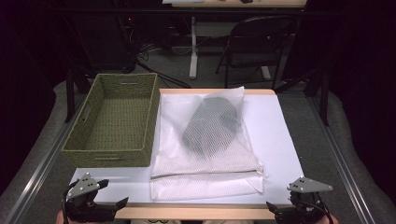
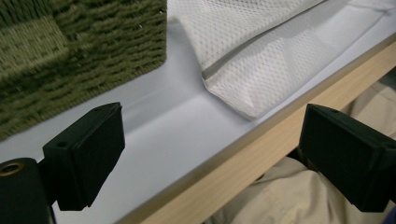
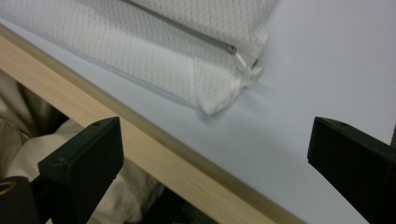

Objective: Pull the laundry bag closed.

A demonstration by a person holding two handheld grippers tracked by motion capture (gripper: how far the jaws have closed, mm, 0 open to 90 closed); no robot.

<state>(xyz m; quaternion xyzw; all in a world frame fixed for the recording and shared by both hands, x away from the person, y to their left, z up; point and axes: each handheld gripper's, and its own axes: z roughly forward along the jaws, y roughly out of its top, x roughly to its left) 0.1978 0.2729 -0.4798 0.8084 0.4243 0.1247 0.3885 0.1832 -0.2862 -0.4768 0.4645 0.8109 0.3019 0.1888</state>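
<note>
White mesh laundry bag (image 1: pixel 205 154) lies flat on the white table top (image 1: pixel 280 135), centre of the table, its zipped end toward the near edge. A dark grey folded garment (image 1: pixel 210 125) shows through the mesh in the far half of the bag. Zip pull (image 3: pixel 239 59) sits at the bag's near right corner, just by the folded-over corner of mesh.

Olive woven basket (image 1: pixel 114 121) stands on the left side of the table, touching or just beside the bag's left edge; cannot tell which.

Left gripper (image 1: pixel 112 198) is at the near left corner, over the wooden table edge (image 1: pixel 196 213); jaws wide apart, nothing between them. In its own view the bag's near left corner (image 2: pixel 243 88) lies ahead, apart from the jaws.

Right gripper (image 1: pixel 280 210) is at the near right corner, jaws likewise spread wide and holding nothing. Bag well clear of both.
</note>
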